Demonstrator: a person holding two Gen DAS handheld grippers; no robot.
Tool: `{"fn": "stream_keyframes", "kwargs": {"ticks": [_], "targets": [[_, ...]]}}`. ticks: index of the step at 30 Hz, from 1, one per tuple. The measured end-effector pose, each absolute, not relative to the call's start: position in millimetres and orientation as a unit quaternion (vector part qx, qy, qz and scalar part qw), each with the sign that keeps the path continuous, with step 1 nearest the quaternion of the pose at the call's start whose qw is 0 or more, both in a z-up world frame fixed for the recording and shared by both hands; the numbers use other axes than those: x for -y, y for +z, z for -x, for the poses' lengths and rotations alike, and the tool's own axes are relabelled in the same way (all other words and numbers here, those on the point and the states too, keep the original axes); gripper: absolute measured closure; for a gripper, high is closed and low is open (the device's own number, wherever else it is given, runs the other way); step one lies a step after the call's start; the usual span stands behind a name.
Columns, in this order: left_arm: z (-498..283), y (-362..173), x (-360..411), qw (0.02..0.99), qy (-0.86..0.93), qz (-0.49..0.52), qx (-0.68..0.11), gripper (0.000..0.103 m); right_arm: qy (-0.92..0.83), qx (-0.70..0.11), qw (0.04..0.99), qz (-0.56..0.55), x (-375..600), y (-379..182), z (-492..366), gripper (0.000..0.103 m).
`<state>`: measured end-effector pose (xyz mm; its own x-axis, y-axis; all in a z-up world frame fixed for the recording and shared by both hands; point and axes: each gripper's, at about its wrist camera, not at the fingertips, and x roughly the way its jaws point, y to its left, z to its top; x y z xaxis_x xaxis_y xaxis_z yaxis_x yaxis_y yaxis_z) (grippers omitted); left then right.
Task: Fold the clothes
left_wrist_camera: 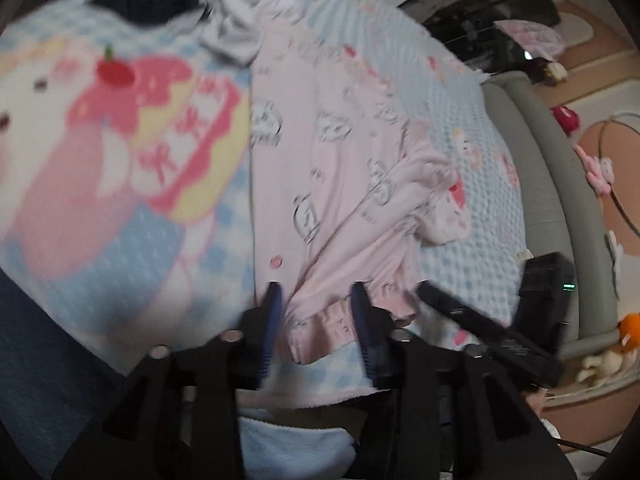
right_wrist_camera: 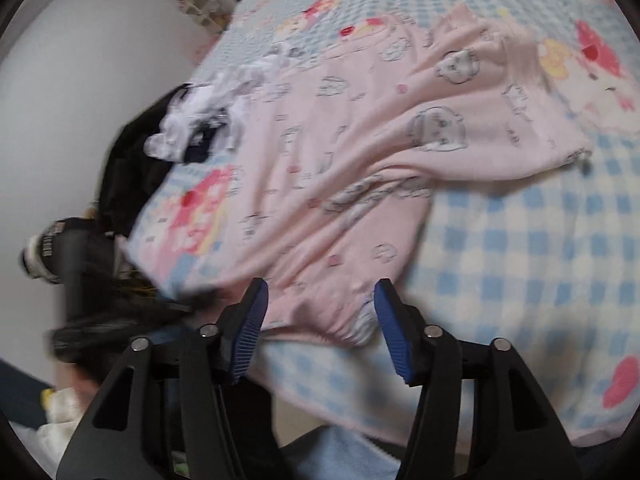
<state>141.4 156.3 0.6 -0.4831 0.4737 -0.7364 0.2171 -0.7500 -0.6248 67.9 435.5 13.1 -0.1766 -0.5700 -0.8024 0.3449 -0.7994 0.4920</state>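
With both claws, left (left_wrist_camera: 316, 292) and right (right_wrist_camera: 320, 292), gaping over the pink top's (left_wrist_camera: 320, 168) hem and gripping nothing, I'd pinch both corners evenly so it folds flat on the blanket (right_wrist_camera: 520, 240).

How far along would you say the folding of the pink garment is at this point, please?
Early. Done: the pink garment is spread on the checked blanket. In hand: the left gripper and right gripper are both open at its gathered hem, gripping nothing. Left: every fold, since wrinkles remain, and the white and dark clothes lie unfolded.
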Motion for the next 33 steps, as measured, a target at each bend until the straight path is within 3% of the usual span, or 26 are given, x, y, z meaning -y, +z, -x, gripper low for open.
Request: {"fn": "stream_keyframes", "kwargs": {"ticks": [2, 5, 12, 13, 14, 17, 26, 30, 33], "targets": [[-136.5, -7.1, -158.1, 0.079, 0.786, 0.511, 0.337, 0.053, -0.73, 0.1, 0.291, -0.61, -431.7, -18.7, -65.2, 0.055], [-134.8, -30.6, -164.9, 0.069, 0.763, 0.546, 0.34, 0.053, -0.734, 0.106, 0.288, -0.605, -436.5, -23.1, -69.6, 0.06], [-132.8, -51.9, -164.1, 0.102, 0.743, 0.541, 0.382, 0.055, -0.743, 0.14, 0.316, -0.573, -441.5, -11.5, -63.4, 0.057], [-129.4, -54.1, -167.4, 0.11, 0.74, 0.54, 0.385, 0.058, -0.733, 0.14, 0.326, -0.58, -435.3, -18.4, -60.1, 0.056], [-126.2, -55.1, -171.5, 0.113, 0.74, 0.542, 0.381, 0.071, -0.733, 0.132, 0.324, -0.583, -432.5, -21.2, -59.3, 0.063], [-122.4, -43.9, -184.0, 0.105, 0.761, 0.542, 0.341, 0.088, -0.741, 0.119, 0.317, -0.58, -429.7, -21.9, -59.7, 0.087], [-148.2, -8.3, -189.5, 0.133, 0.787, 0.517, 0.31, 0.089, -0.744, 0.107, 0.302, -0.587, -447.8, -9.1, -83.1, 0.091], [-146.7, -40.0, -172.9, 0.105, 0.754, 0.56, 0.327, 0.085, -0.738, 0.089, 0.287, -0.604, -450.2, -13.1, -92.7, 0.089], [-153.1, -33.1, -168.1, 0.1, 0.768, 0.551, 0.311, 0.074, -0.731, 0.083, 0.281, -0.616, -453.2, -15.7, -99.5, 0.083]]}}
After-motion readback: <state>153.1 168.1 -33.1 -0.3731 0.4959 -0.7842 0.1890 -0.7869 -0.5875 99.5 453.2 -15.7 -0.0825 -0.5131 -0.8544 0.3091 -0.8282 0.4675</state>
